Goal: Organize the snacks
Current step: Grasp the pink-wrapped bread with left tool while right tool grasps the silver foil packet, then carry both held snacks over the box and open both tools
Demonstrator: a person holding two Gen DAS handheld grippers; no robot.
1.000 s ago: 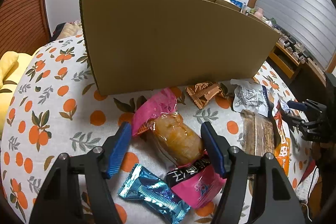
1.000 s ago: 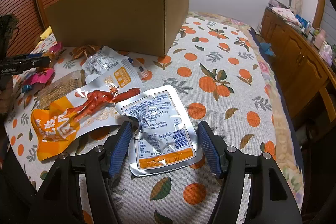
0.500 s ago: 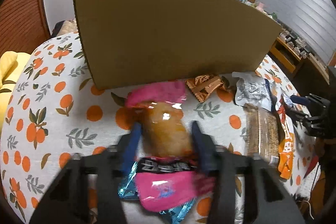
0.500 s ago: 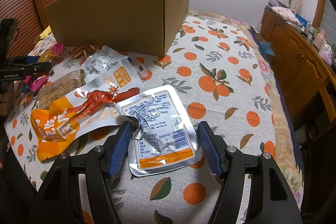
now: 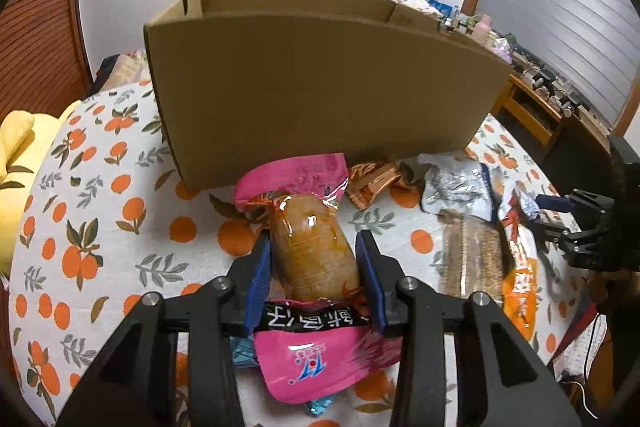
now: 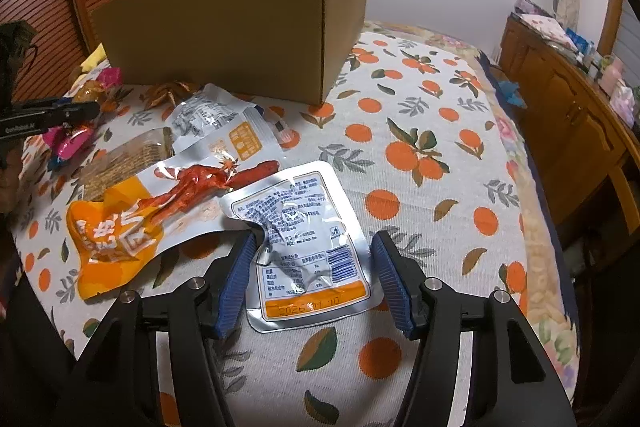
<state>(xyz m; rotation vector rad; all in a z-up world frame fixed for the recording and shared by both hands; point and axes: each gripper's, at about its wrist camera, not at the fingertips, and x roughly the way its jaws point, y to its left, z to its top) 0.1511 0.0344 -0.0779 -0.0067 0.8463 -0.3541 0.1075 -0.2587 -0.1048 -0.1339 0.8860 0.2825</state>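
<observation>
Left hand-held gripper clamps the pink snack pack — between its fingers.

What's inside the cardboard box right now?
Cannot tell. The cardboard box is open-topped, but both views show only its outer walls and part of the far inner wall; its near wall hides the floor and any contents.

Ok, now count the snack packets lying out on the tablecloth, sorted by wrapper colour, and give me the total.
pink packet: 1
blue wrapper: 1
copper wrapper: 1
silver pouches: 2
clear packet with a brown bar: 1
orange packet: 1
Total: 7
</observation>
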